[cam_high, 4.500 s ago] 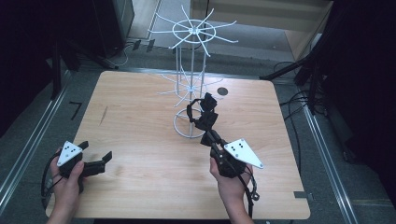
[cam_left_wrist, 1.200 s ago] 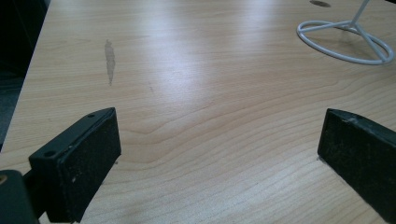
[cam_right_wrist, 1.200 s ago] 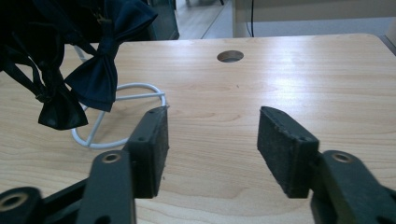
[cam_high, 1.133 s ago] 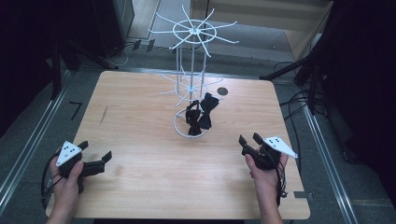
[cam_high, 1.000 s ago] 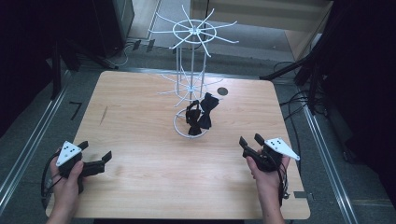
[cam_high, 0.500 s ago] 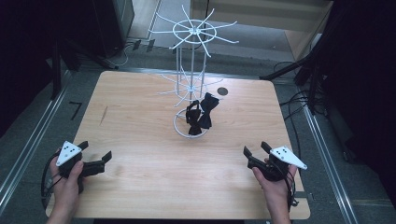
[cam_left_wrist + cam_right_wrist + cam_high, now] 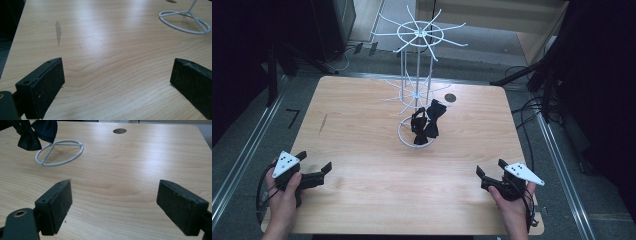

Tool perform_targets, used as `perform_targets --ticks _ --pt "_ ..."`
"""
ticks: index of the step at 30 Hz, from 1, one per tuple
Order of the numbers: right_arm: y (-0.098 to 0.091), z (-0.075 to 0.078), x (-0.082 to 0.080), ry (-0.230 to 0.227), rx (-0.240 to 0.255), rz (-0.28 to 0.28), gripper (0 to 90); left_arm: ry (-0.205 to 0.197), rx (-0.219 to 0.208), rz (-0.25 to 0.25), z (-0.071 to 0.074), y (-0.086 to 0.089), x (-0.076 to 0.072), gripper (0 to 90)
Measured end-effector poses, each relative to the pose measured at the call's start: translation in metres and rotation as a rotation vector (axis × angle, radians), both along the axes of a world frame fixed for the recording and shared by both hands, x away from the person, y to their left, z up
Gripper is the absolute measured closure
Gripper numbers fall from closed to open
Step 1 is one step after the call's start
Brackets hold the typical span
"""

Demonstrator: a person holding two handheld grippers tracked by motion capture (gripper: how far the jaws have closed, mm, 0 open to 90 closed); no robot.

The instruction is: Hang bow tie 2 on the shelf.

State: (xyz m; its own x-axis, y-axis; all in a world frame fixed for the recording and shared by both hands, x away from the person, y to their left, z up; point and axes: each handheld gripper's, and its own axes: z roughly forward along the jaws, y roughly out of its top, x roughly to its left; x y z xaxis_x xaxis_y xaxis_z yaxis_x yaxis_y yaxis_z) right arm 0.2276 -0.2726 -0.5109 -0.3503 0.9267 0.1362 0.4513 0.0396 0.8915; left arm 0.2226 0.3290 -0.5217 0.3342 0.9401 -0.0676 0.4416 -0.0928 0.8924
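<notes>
High view: left claw [image 7: 317, 172] near the counter's [image 7: 362, 130] front-left corner, right claw [image 7: 489, 176] near front-right, both well apart from the white wire rack [image 7: 417, 90] mid-counter. Two black bow ties [image 7: 426, 124] hang on the rack's lower arms, above its ring base.

Left gripper view: jaws wide, bare wood between them; ring base [image 7: 185, 21] far off at top right.

Right gripper view: jaws have just been opening, now wide with nothing between them. Ring base [image 7: 60, 152] and bow ties [image 7: 37, 132] at top left, dark round hole [image 7: 119, 130] beyond.
</notes>
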Motion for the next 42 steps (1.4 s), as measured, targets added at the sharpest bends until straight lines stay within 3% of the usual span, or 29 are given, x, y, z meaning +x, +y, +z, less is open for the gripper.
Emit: perform_targets --ticks 9,22,42 --pt "-0.012 -0.010 0.000 0.041 -0.040 -0.009 12.9 0.000 0.001 0.000 0.000 0.000 0.000 0.0" --pt "-0.032 -0.018 -0.004 0.081 -0.041 -0.016 13.1 0.000 0.004 0.000 0.000 0.000 0.000 0.0" --pt "-0.075 -0.032 -0.010 0.131 -0.025 -0.096 13.8 0.002 0.001 0.001 0.000 0.000 0.000 0.0"
